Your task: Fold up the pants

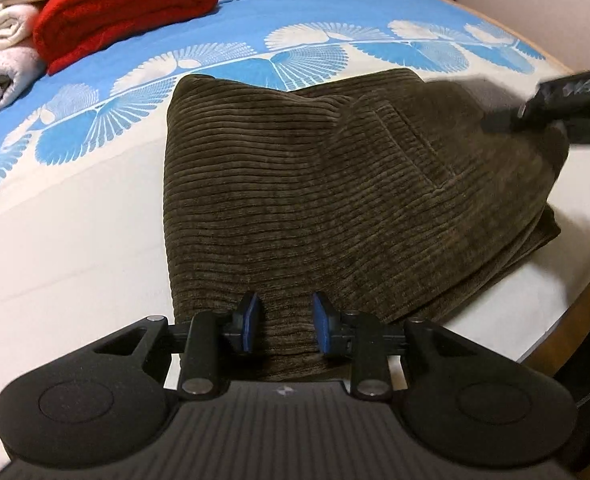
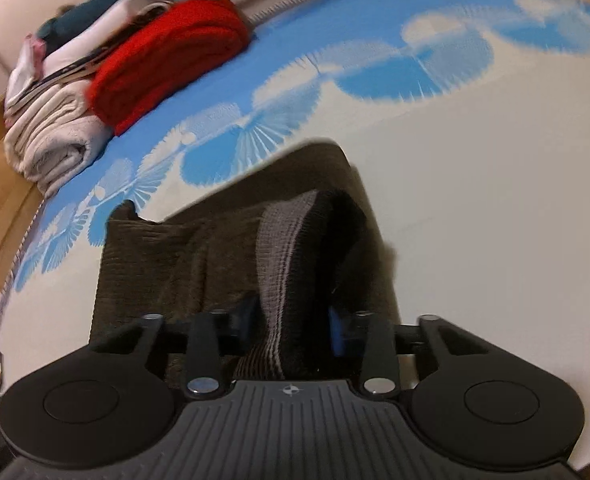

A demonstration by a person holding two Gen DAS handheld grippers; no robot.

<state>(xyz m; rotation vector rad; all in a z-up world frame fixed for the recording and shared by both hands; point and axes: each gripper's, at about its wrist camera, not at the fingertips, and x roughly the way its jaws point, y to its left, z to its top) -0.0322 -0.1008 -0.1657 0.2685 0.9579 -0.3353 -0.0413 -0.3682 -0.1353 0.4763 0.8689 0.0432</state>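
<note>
- The pants (image 1: 335, 200), dark olive corduroy, lie in a thick folded bundle on the bed (image 1: 75, 260), filling the centre of the left wrist view, with layered edges showing at the right of the frame.
- I judge them soft and fairly heavy for cloth: the ribbed pile should give good friction, but the stacked layers will sag and slide apart if I lift only the top one.
- The best hold, I think, is at a folded edge or the waistband (image 2: 283, 248), biting through all layers at once.
- My left claw (image 1: 285, 322) stands spread, blue pads either side of the near edge of the cloth, pinching nothing that I can see.
- My right claw (image 2: 293, 320) has the grey-lined waistband rising between its pads; blur and cloth hide the contact, so I cannot tell whether it grips.
- No containers are in view.
- At the upper left of the frame sit a folded red blanket (image 1: 123, 8) and rolled white towels (image 1: 3, 52), well apart from the pants.
- The bed cover carries a blue fan pattern (image 1: 295, 52) across the top.
</note>
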